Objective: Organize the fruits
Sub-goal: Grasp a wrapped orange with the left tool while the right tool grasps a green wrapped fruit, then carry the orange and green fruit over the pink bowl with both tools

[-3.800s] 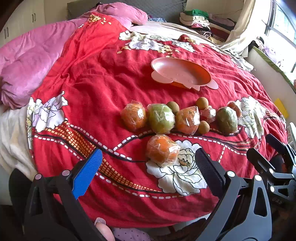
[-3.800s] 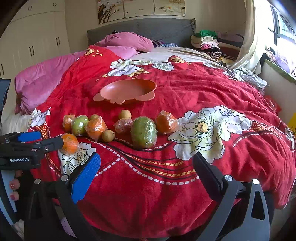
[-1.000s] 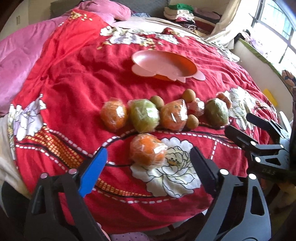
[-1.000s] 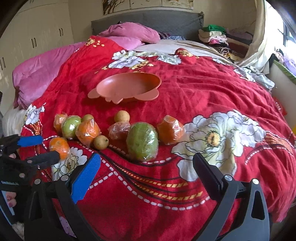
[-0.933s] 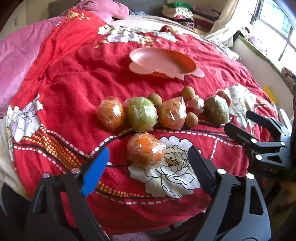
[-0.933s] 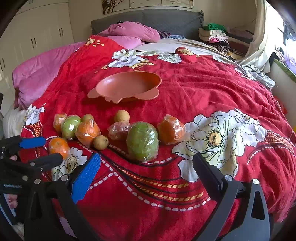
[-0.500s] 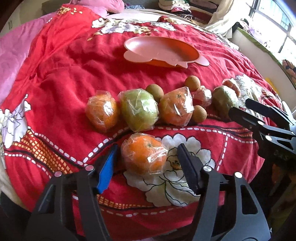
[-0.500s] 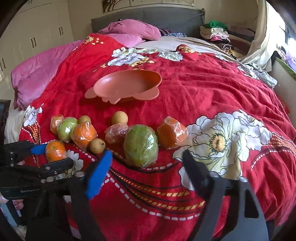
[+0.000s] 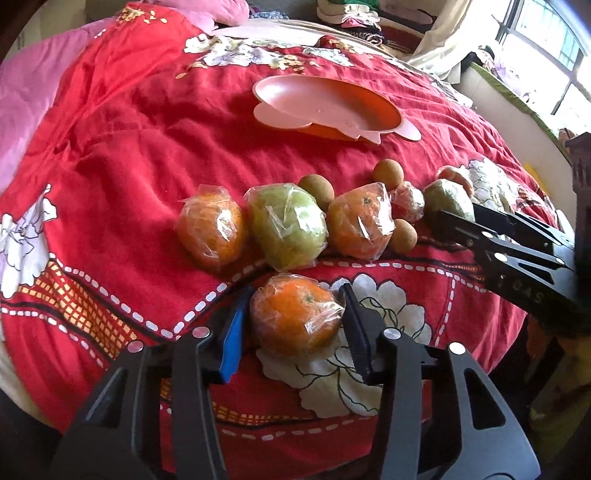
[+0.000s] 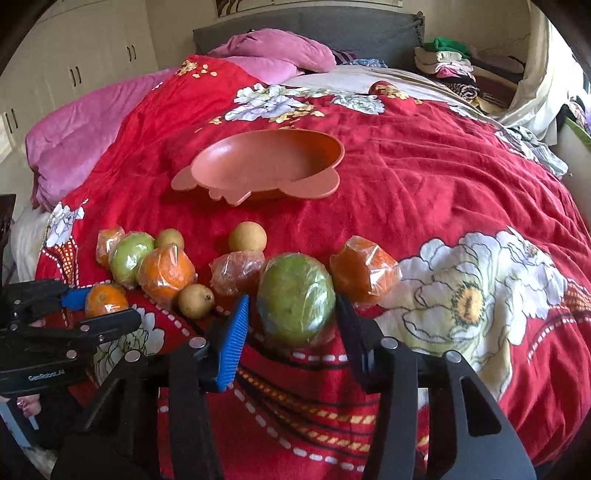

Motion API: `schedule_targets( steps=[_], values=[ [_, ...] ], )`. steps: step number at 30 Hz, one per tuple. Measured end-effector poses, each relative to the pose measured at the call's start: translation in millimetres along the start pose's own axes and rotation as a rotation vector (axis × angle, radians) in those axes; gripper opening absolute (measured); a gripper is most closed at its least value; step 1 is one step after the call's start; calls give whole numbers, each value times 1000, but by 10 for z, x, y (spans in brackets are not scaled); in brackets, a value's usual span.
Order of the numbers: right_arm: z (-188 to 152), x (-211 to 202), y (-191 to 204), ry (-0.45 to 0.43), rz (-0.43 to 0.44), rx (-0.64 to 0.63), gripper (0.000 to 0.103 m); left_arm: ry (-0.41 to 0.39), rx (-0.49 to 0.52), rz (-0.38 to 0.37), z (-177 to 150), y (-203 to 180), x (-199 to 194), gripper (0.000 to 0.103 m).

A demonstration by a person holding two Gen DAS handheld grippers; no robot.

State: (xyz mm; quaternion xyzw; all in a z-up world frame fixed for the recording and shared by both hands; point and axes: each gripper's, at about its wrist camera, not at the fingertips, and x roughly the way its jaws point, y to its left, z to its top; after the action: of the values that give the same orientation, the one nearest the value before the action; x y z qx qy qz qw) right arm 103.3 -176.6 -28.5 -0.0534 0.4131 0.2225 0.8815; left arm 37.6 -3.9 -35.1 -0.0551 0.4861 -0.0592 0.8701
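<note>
Both grippers have dropped from above the blanket (image 10: 424, 184) onto fruit. The left gripper (image 9: 295, 325) is closing around a wrapped orange (image 9: 297, 317) — pads at its wrap; the right gripper (image 10: 291, 314) is closing around a wrapped green fruit (image 10: 295, 299), not yet pinching. The pink dish (image 10: 266, 162) beyond holds nothing.

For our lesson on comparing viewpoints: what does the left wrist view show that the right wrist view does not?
Only the left wrist view shows the window.

Only the right wrist view shows the wardrobe doors and the grey headboard.

Both show the pink plate, the left claw closing around a wrapped orange, and the right claw closing around the wrapped green fruit.
</note>
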Motion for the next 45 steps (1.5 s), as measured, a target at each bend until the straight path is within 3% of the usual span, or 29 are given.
schedule_targets(
  steps=[7,19,36,45],
  values=[
    [12,77,-41,-8,24,17,43,-4,2,-10,-9,8,-24,36],
    [40,-216,-60,-66,78,46,42,-52,-28,-46,157,81,-293,36],
    [367,-193,-85,-113,87,21,42,-80,-68,-72,917,244,-217,36],
    [589,-61,-84,-120,91,-4,42,-41,-55,-85,1262,185,44,36]
  ],
)
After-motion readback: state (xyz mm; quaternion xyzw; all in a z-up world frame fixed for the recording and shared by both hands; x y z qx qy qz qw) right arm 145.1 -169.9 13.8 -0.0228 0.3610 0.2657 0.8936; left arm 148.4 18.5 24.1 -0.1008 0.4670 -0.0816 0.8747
